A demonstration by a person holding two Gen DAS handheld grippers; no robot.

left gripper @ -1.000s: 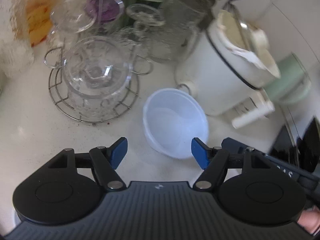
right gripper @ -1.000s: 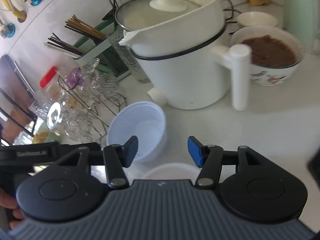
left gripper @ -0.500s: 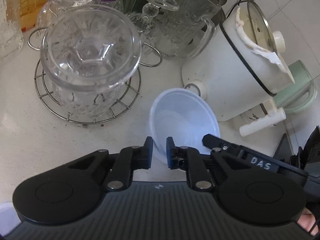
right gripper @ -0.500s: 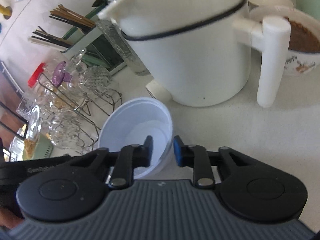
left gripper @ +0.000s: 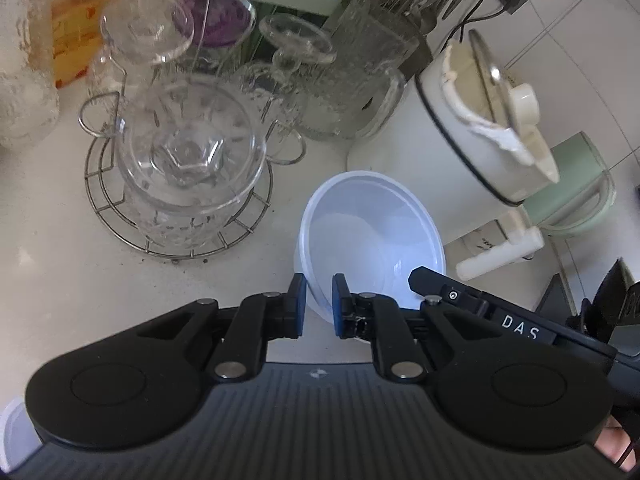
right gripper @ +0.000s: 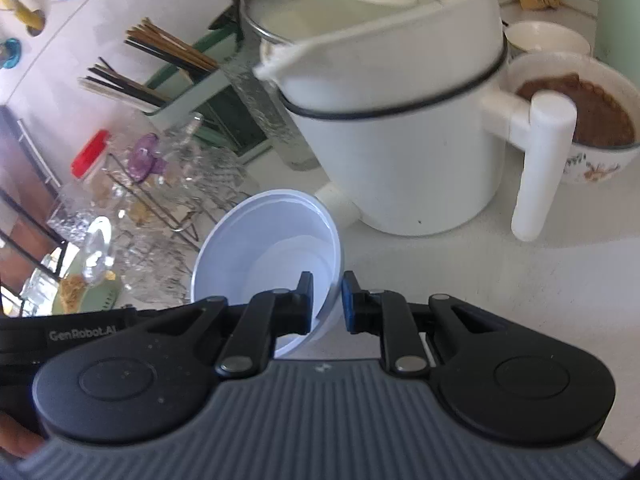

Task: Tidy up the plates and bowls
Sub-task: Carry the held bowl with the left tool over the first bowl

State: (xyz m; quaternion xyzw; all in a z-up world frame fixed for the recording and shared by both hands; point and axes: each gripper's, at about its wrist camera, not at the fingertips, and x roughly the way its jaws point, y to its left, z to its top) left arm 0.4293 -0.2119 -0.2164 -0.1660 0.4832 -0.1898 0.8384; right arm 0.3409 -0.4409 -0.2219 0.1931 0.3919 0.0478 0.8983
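White plastic bowl (left gripper: 370, 240) sits just in front of the white electric pot (left gripper: 472, 136), mouth turned up and tipped; round, so no long axis to speak of. In the right wrist view the bowl (right gripper: 268, 256) tilts with its opening facing left and up, and its base is not clearly on the counter (right gripper: 480, 280).

Left gripper (left gripper: 318, 304): both pads pinched on the bowl's near rim, one inside, one outside the wall. Right gripper (right gripper: 326, 300): likewise clamped across the rim on the side toward the pot, wall between the pads.

Hidden or unclear: the bowl's underside is covered by both gripper bodies, so contact with the counter cannot be told. Pot's top edge cut off in the right wrist view. Motion blur on pot.

Around the pot: wire rack (left gripper: 176, 216) of clear glassware to its left, well apart from the bowl; textured glass pitcher (left gripper: 360, 88) behind-left; pot handle (right gripper: 540, 168) sticking out to the right; bowl of brown food (right gripper: 576, 116) behind the handle.
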